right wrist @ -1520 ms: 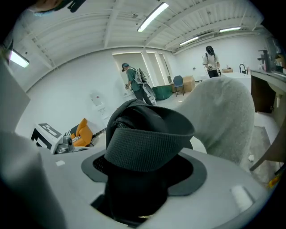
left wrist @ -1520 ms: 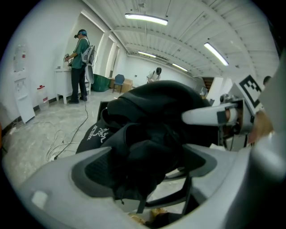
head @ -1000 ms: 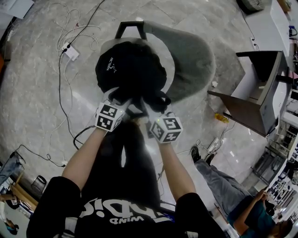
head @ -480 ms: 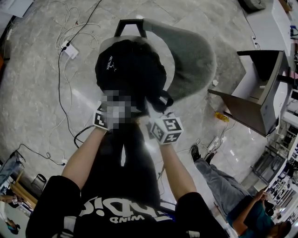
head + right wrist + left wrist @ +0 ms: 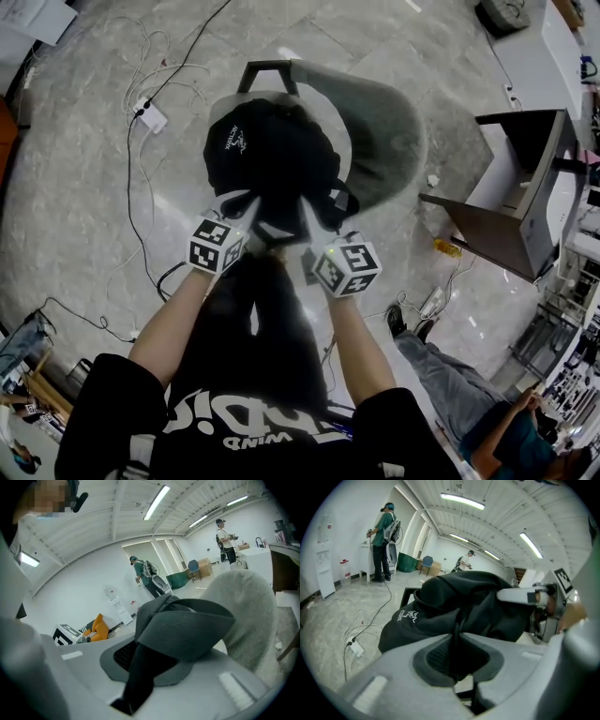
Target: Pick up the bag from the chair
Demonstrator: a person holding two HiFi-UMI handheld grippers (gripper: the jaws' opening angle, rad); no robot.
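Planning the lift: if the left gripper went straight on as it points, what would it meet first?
The black bag: the left gripper is shut on its fabric, and the bag's bulk sits directly ahead, apparently with no gap.

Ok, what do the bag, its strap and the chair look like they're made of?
The bag looks like black woven synthetic, probably nylon: matte, softly creased. The strap is dark grey webbing, its fine weave visible. The chair seems upholstered in grey felt-like fabric, fuzzy and dull.
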